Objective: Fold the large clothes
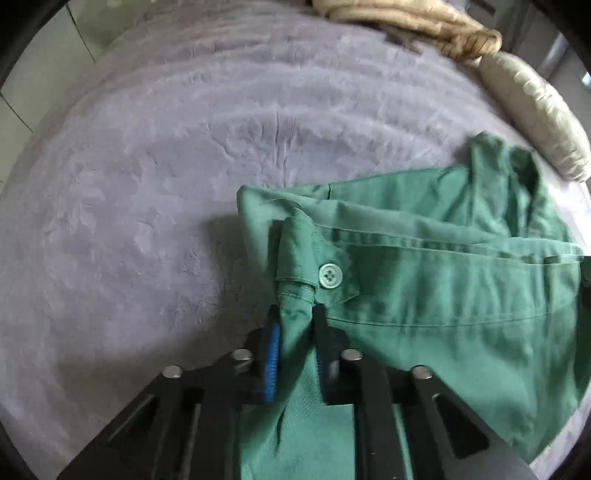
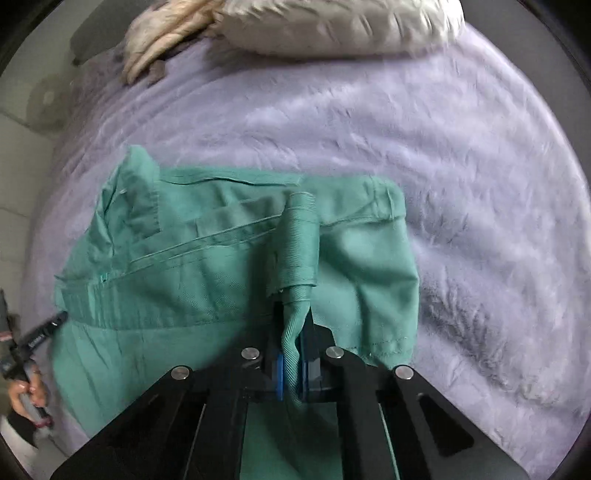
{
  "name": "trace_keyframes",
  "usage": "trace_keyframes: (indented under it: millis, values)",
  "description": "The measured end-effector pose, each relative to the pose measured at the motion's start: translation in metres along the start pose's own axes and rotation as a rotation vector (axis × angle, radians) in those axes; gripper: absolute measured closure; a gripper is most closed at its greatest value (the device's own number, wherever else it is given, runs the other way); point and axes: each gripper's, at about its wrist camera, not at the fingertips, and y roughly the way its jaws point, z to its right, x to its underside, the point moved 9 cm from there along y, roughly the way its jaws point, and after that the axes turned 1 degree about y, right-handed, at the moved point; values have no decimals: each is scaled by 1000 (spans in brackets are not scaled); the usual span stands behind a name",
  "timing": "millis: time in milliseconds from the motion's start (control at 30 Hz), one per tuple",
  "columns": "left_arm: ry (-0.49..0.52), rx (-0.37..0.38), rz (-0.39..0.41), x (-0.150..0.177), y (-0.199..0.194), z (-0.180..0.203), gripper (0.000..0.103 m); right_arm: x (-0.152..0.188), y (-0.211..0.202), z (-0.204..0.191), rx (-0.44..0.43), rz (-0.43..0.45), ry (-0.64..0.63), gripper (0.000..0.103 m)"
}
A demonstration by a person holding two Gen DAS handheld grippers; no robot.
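Note:
Green trousers [image 1: 443,280] lie on a fluffy lilac bed cover [image 1: 166,166], waistband up in both views. In the left wrist view my left gripper [image 1: 295,314] is shut on a bunched fold of the waistband, just below a green button [image 1: 330,276]. In the right wrist view the same green trousers [image 2: 192,258] spread to the left, and my right gripper [image 2: 293,317] is shut on a twisted belt-loop fold of the waistband [image 2: 301,243]. Both pairs of blue pads pinch cloth. The left gripper's tip [image 2: 55,325] and the hand holding it [image 2: 26,395] show at the far left edge.
A cream quilted duvet [image 1: 424,22] and a pale pillow [image 1: 532,110] lie at the head of the bed. In the right wrist view the pillow [image 2: 332,26] lies across the top. The lilac cover [image 2: 461,166] stretches bare to the right; pale floor tiles [image 1: 22,85] show at far left.

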Motion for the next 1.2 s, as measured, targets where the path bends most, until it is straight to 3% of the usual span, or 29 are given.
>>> trace_keyframes:
  millis: [133, 267, 333, 600, 667, 700, 733, 767, 833, 867, 967, 1000, 1033, 1067, 1200]
  values:
    - [-37, 80, 83, -6, -43, -3, 89, -2, -45, -14, -29, 109, -79, 97]
    - [5, 75, 178, -26, -68, 5, 89, -17, -74, -17, -54, 182, -97, 97]
    - [4, 60, 187, -35, -63, 3, 89, -27, -69, -15, -45, 185, -85, 97]
    - [-12, -50, 52, -32, 25, -2, 85, -28, 23, 10, -27, 41, 61, 94]
    - [-21, -79, 53, -33, 27, -5, 75, -27, 31, 13, -24, 39, 74, 92]
    - [-28, -99, 57, -34, 24, -9, 62, -28, 30, 14, -30, 38, 81, 92]
    - [-35, -124, 62, -35, 22, -14, 51, -28, 27, 16, -27, 39, 86, 87]
    - [-51, -172, 80, -36, 14, -25, 38, -28, 23, 20, -9, 39, 95, 74]
    - [-64, -185, 101, -36, 0, -38, 38, -29, 12, 33, 44, 50, 115, 58]
    - [-68, -183, 103, -35, -7, -44, 38, -29, 1, 41, 64, 68, 126, 56]
    - [-68, -179, 119, -25, -32, -56, 38, -24, -26, 52, 74, 113, 152, 60]
    - [-64, -171, 126, -21, -40, -57, 38, -21, -36, 52, 55, 129, 163, 68]
    - [-62, -164, 130, -16, -46, -56, 38, -16, -43, 49, 38, 136, 167, 88]
    - [-55, -144, 133, -8, -54, -51, 38, -9, -50, 43, 15, 140, 166, 91]
    - [-25, -74, 114, 19, -58, -23, 38, 23, -57, -1, -100, 115, 106, 91]
